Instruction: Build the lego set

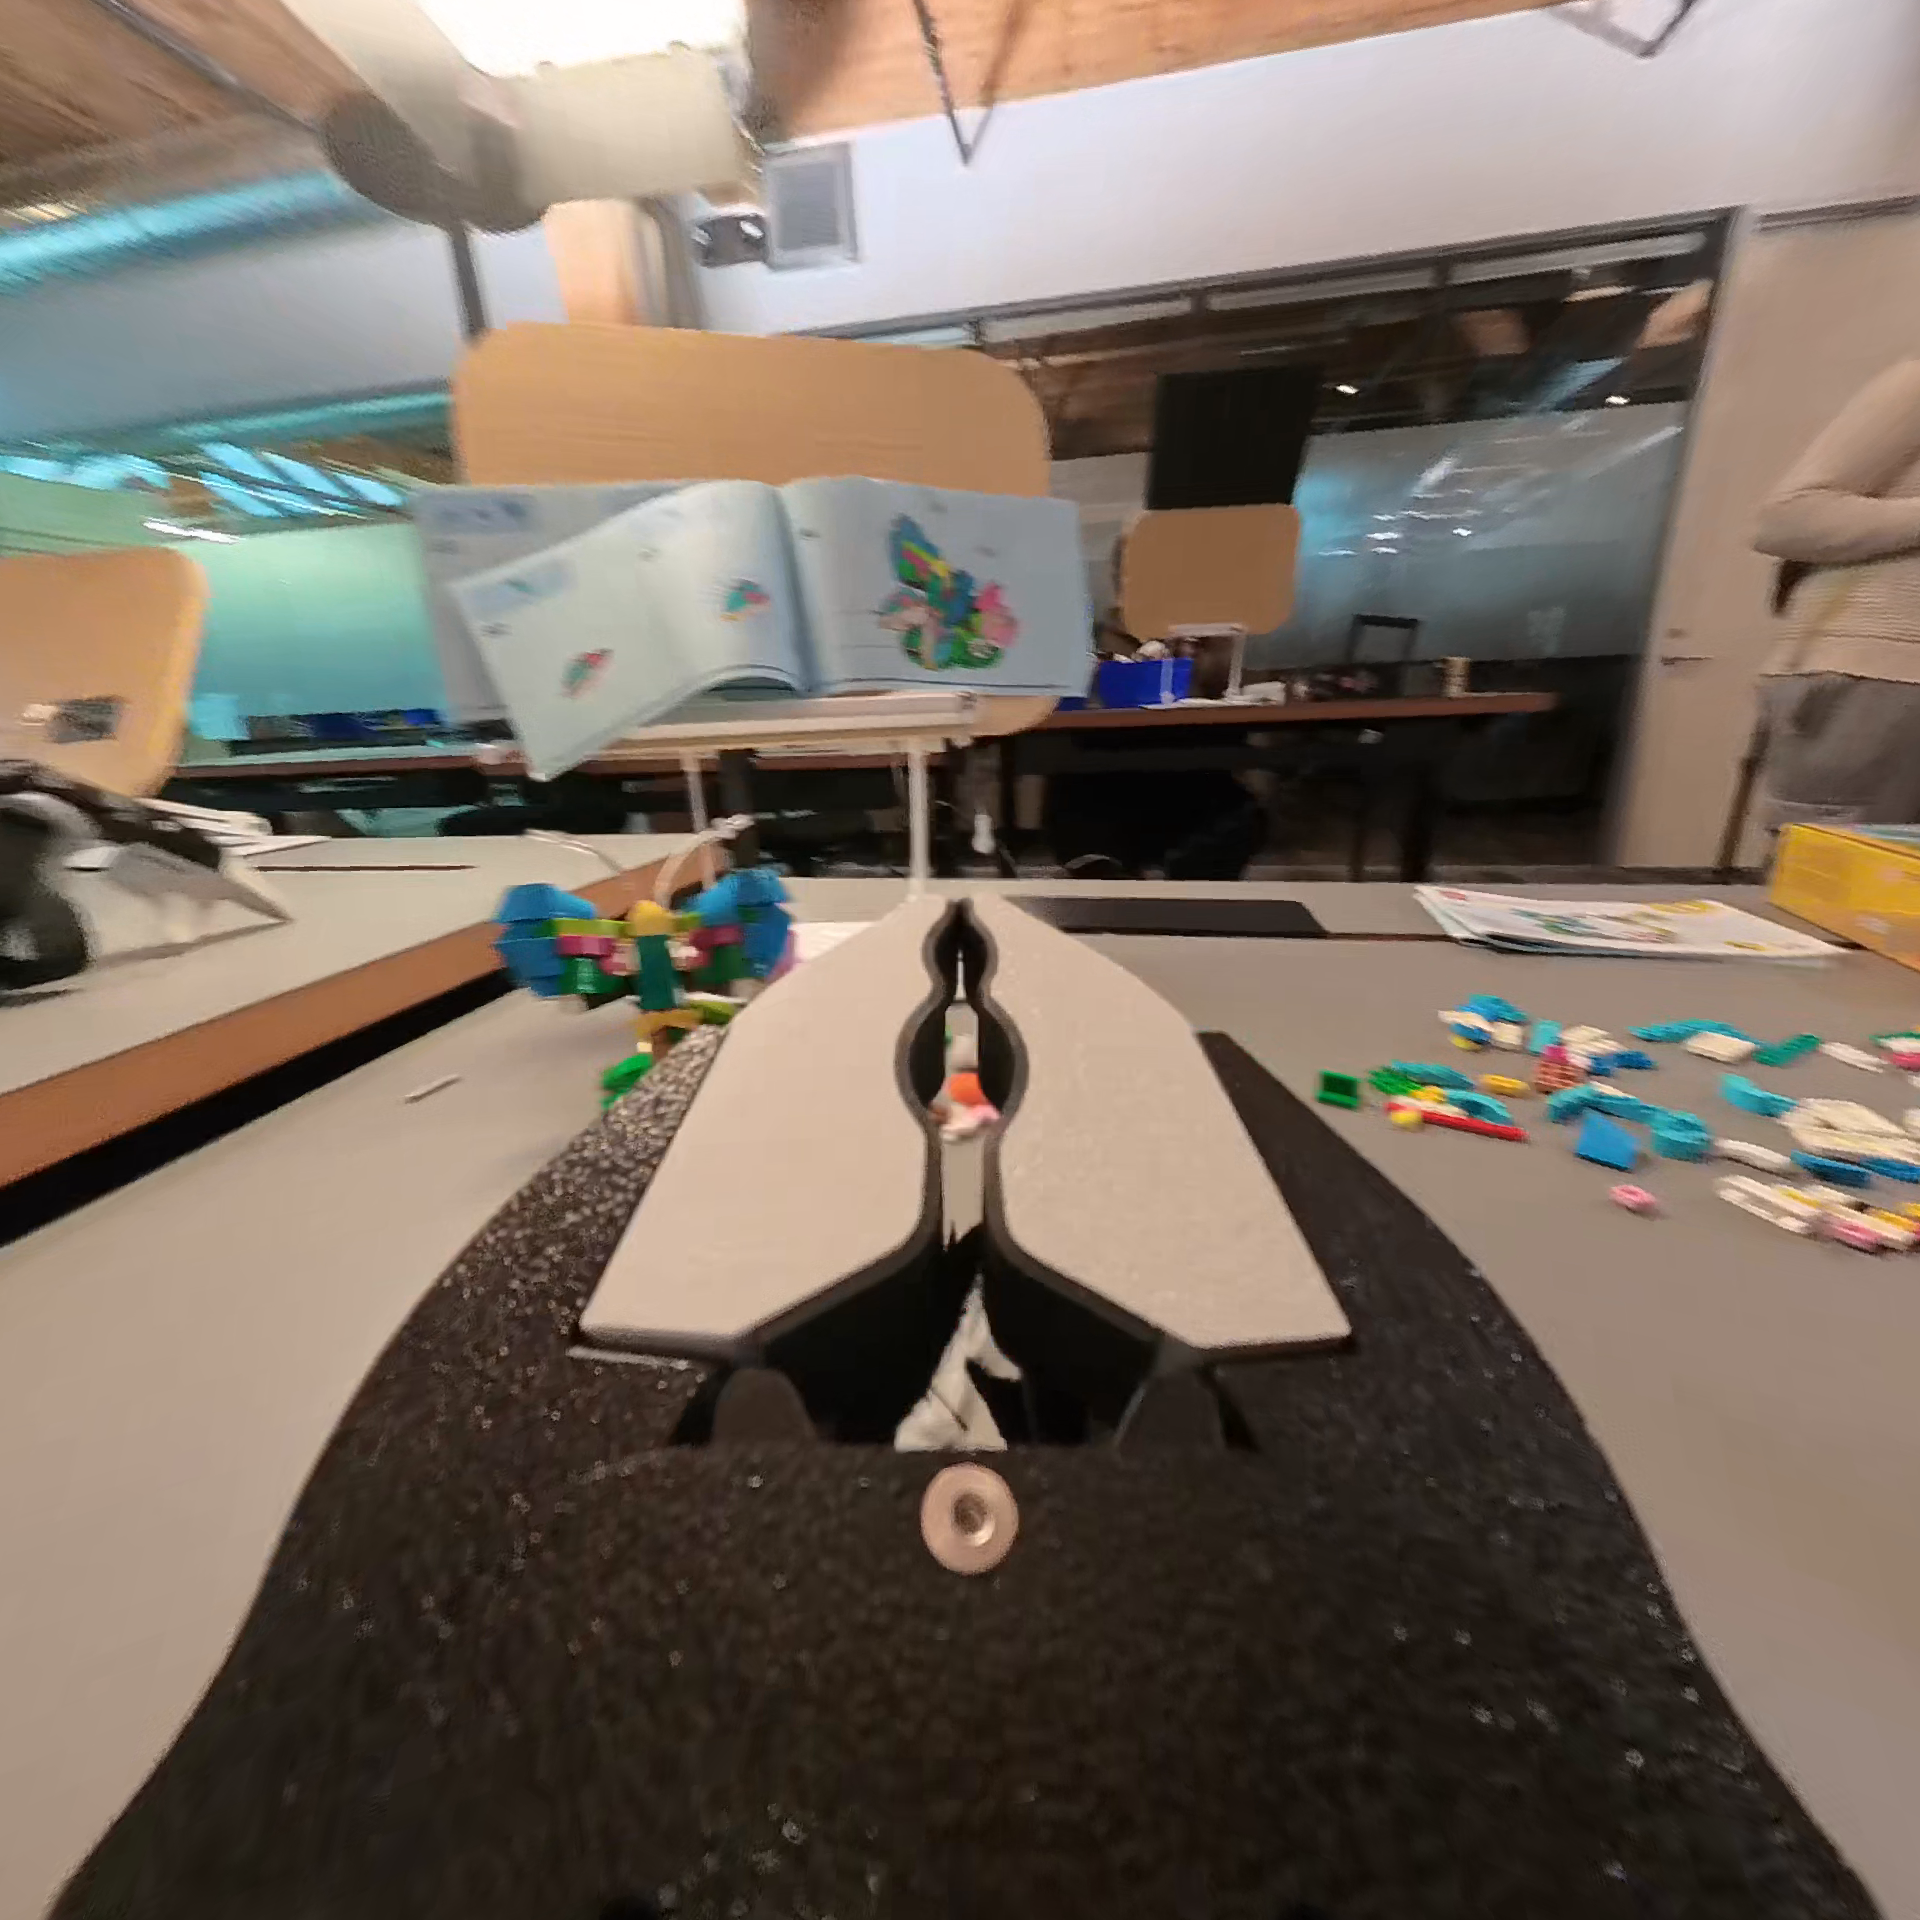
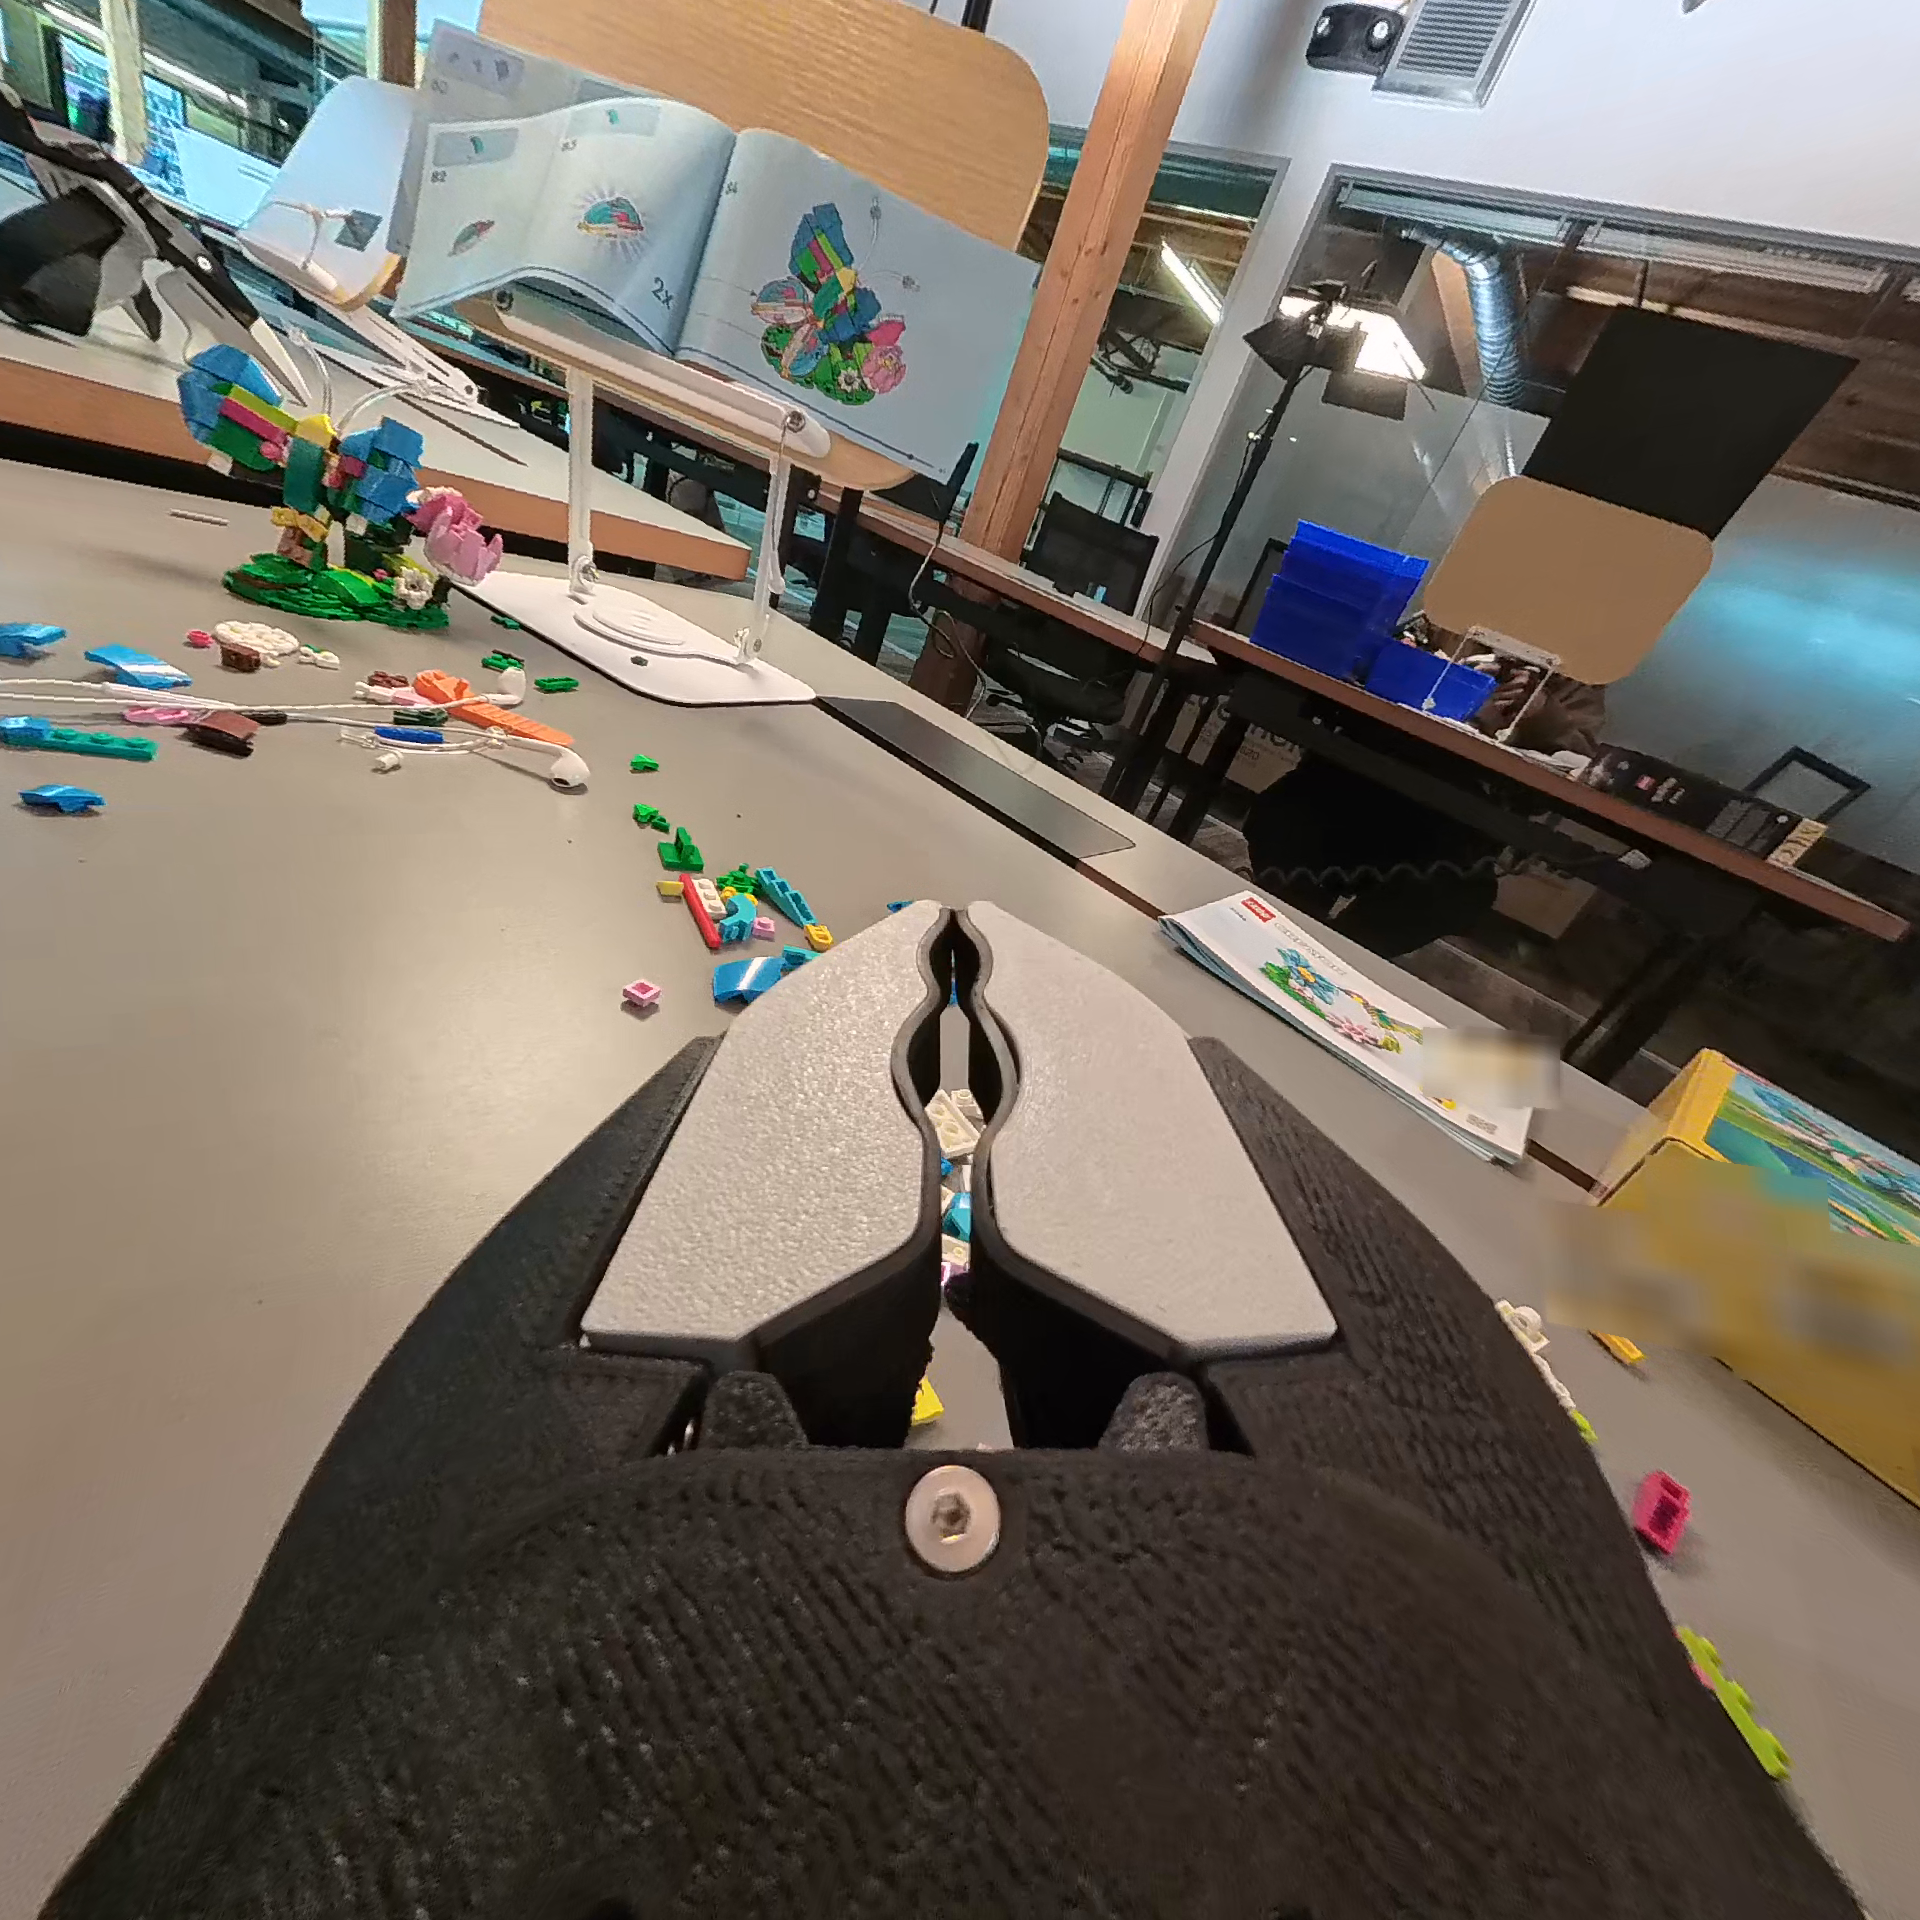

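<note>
A partly built butterfly model [image 2: 332,488] in blue, green and pink stands on a green base at the far left of the grey table [image 2: 312,1039]; it also shows in the left wrist view [image 1: 644,951]. Loose bricks [image 1: 1621,1101] lie scattered to the right in the left wrist view, and others [image 2: 738,914] lie just ahead of the right gripper. My left gripper [image 1: 961,914] is shut and empty above the table. My right gripper [image 2: 956,920] is shut and empty, over a few white bricks [image 2: 954,1122]. An open instruction book [image 2: 665,239] rests on a white stand.
White earphones with a cord [image 2: 499,748] and an orange tool [image 2: 488,707] lie among the bricks. A closed booklet [image 2: 1351,1018] and a yellow box [image 2: 1766,1247] sit at the right. A person [image 1: 1839,603] stands at the far right. Some 30 centimetres of space lies between my two pairs of fingers.
</note>
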A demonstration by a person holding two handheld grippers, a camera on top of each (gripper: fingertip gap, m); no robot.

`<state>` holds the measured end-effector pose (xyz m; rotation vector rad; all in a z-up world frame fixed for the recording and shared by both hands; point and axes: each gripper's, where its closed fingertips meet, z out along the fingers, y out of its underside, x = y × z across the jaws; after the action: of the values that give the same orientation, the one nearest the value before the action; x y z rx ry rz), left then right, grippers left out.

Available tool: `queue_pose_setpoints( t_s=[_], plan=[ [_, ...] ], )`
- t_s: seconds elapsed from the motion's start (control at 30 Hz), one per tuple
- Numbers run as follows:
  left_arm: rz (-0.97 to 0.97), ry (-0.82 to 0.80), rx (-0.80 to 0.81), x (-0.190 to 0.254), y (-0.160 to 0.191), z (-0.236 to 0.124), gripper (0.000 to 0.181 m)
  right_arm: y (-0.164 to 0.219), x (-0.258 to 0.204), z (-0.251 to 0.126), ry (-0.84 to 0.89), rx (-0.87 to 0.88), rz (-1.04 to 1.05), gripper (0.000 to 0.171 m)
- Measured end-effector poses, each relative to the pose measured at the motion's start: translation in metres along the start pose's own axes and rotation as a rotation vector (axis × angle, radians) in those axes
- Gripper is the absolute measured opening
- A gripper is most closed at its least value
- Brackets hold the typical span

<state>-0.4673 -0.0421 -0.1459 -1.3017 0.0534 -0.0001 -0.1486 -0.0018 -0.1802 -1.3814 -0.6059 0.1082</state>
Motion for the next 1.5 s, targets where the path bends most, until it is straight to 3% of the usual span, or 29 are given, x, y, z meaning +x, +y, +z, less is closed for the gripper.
queue_pose_setpoints(
  t_s=[0.23,0.5,0.73,1.3,1.5],
  plan=[
    [-0.019,-0.097,0.041,-0.044,-0.004,-0.006,0.000,0.001,0.000,0.001,0.005,-0.004,-0.008,0.000],
    [-0.081,-0.010,0.025,-0.033,0.008,-0.002,0.000,0.000,0.001,0.000,0.005,0.005,-0.004,0.000],
    [-0.018,0.062,0.014,-0.014,0.010,0.000,0.000,0.000,0.001,0.002,0.007,0.008,-0.012,0.000],
    [-0.011,0.111,0.008,-0.005,0.011,0.001,0.000,-0.001,0.003,0.001,0.015,0.019,-0.019,0.000],
    [-0.014,0.122,0.009,-0.004,0.011,0.000,0.000,0.000,0.049,-0.011,0.174,-0.005,-0.079,0.000]
  ],
)
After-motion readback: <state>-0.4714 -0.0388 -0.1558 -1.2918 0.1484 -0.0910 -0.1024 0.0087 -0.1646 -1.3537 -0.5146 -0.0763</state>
